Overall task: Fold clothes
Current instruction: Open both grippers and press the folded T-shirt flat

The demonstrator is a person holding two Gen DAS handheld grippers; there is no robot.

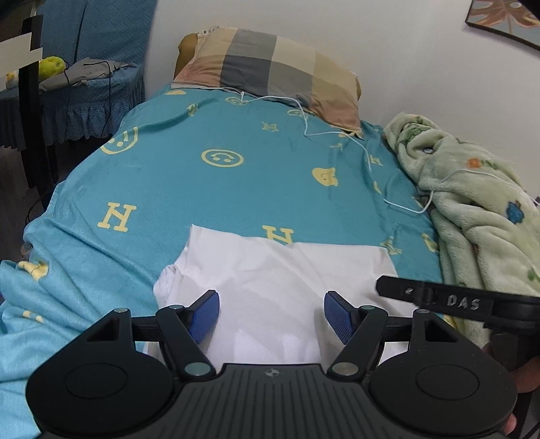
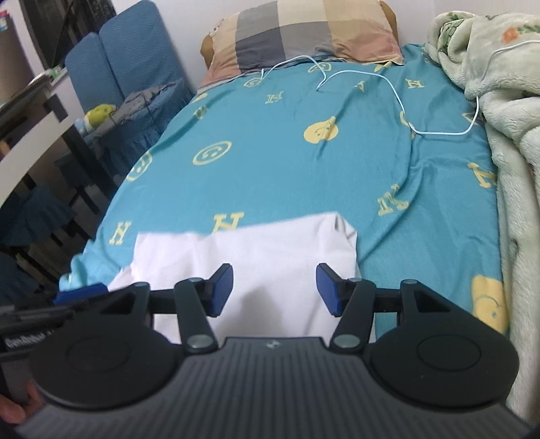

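White garment lies on bedsheet (flat).

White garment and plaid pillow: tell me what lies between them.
Between the white garment and the plaid pillow lies only the teal bedsheet, crossed near the pillow by a thin white cable. Both wrist views show it.

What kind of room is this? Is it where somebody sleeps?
Most likely a bedroom. There is a bed with a teal sheet, a checked pillow at its head, and a fluffy green blanket bunched along one side. A white garment lies on it.
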